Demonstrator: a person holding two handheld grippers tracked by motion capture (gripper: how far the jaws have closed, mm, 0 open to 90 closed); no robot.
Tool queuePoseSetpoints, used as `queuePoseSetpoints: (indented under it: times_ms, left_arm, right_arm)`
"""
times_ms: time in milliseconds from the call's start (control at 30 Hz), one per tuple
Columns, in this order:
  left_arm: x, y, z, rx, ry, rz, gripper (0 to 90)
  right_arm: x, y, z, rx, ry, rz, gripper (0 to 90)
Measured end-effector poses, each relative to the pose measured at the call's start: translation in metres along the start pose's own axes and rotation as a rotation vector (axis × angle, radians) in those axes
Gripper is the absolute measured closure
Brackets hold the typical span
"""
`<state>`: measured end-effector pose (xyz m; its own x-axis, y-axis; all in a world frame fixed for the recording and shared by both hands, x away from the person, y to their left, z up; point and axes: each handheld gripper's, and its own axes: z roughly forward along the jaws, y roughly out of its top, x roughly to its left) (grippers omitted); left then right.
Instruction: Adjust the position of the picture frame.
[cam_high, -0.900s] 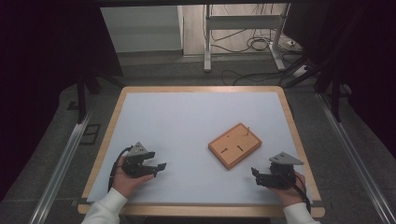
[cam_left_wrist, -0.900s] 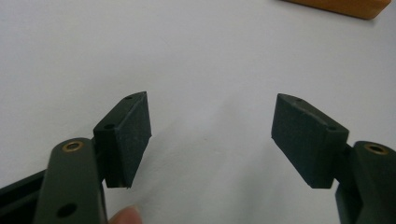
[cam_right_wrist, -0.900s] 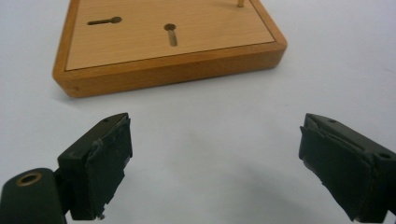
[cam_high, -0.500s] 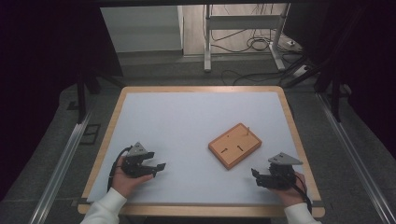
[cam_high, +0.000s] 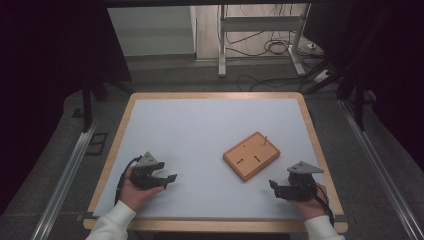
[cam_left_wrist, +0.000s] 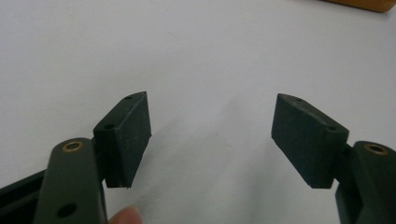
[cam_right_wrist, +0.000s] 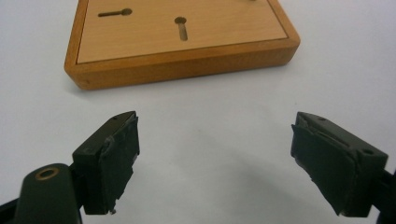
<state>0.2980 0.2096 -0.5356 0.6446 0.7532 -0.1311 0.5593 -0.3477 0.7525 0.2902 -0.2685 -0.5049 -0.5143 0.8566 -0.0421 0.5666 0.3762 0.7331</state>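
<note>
A flat wooden block (cam_high: 251, 155) with two keyhole slots and a small peg at its far corner lies right of the table's middle; its near edge (cam_right_wrist: 182, 58) fills the top of the right gripper view. My left gripper (cam_high: 170, 179) rests low at the front left, pointing right, jaws wide open with bare white surface between them (cam_left_wrist: 212, 133). My right gripper (cam_high: 273, 186) sits at the front right, pointing left toward the block and a short way from it, open and empty (cam_right_wrist: 215, 158).
The white tabletop (cam_high: 200, 130) has a wooden rim (cam_high: 215, 95). A metal stand (cam_high: 260, 30) and loose cables (cam_high: 270, 47) lie on the floor beyond the far edge. Rails (cam_high: 65, 175) run along both sides of the table.
</note>
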Motion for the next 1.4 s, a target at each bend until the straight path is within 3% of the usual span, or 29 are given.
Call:
queuePoseSetpoints:
  times_ms: [267, 633, 1200, 1400]
  left_arm:
    - [-0.001, 0.0, 0.001, -0.003, -0.018, 0.007, 27.8]
    - [-0.001, 0.0, 0.0, -0.001, -0.028, 0.02, 27.8]
    - [-0.003, 0.0, 0.004, 0.01, -0.04, 0.022, 27.8]
    - [-0.004, 0.001, 0.003, 0.006, -0.039, 0.021, 27.8]
  right_arm:
    - [0.0, 0.013, 0.001, 0.012, 0.006, -0.001, 17.5]
    - [0.002, 0.039, 0.015, 0.002, -0.013, -0.013, 21.0]
    - [-0.016, 0.066, 0.042, -0.012, -0.038, -0.005, 25.6]
    - [-0.021, 0.074, 0.052, -0.012, -0.018, -0.013, 29.6]
